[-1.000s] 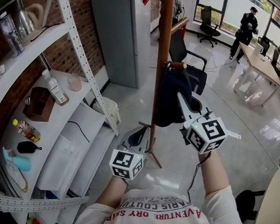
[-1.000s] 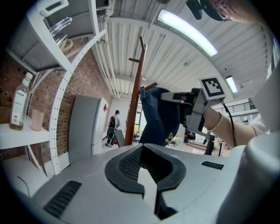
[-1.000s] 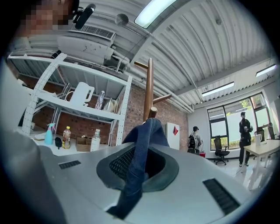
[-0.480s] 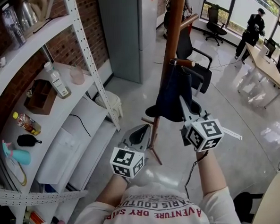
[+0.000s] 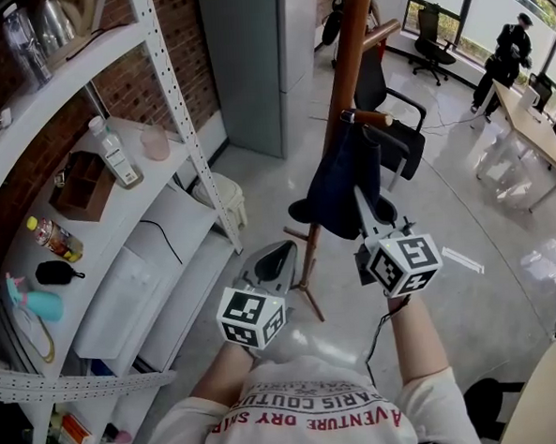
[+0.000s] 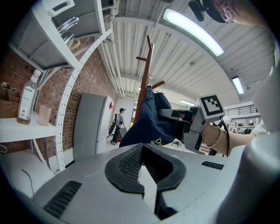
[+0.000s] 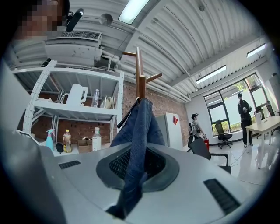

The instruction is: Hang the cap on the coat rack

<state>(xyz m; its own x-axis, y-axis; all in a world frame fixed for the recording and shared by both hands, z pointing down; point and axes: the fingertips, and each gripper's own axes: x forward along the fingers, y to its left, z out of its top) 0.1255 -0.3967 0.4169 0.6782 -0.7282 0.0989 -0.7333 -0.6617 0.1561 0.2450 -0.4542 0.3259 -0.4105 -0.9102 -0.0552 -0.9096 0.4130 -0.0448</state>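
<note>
The dark blue cap hangs by its top from a short peg of the brown wooden coat rack. My right gripper is shut on the cap's lower edge, just right of the pole. In the right gripper view the cap runs as a blue fold from the shut right gripper up to the coat rack. My left gripper hangs lower and to the left of the pole, shut and holding nothing. The left gripper view shows my left gripper below the cap.
A white metal shelving unit with bottles, a wooden box and a spray bottle fills the left. A grey cabinet and a black office chair stand behind the rack. A person stands by desks at far right.
The cap and my right gripper have shifted slightly up and right with the view. The grip on the cap is unchanged, and the left gripper has barely moved.
</note>
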